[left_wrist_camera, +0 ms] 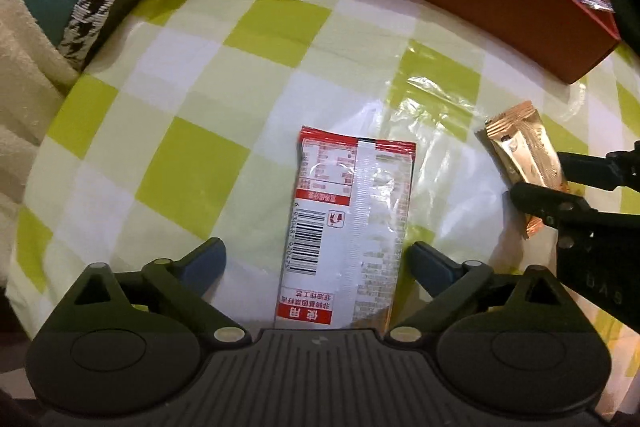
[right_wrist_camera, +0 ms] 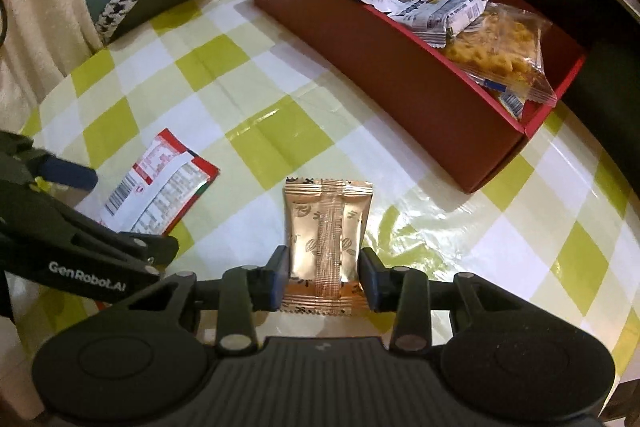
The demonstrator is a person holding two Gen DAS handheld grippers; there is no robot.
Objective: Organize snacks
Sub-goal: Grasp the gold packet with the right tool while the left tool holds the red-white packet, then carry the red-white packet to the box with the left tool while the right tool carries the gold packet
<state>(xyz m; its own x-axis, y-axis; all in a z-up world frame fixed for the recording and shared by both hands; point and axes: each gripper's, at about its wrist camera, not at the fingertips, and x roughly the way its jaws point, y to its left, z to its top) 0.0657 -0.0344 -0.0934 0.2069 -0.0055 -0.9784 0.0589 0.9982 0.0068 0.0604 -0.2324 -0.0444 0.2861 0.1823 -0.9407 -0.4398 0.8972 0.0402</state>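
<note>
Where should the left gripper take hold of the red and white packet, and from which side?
Grip the red-white packet across its narrow width, mid-length, coming from above: it lies flat on the tablecloth, its long edges running between the open left gripper's fingers.

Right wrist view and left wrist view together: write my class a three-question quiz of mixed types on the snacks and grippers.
1. True or false: the right gripper is shut on the gold snack packet.
2. What lies between the left gripper's open jaws?
A. red-and-white packet
B. a spoon
C. a banana
3. Fill in: the sorted snacks sit in the red ___ on the checked tablecloth.

Key: 1 true; 2 A; 3 box.
</note>
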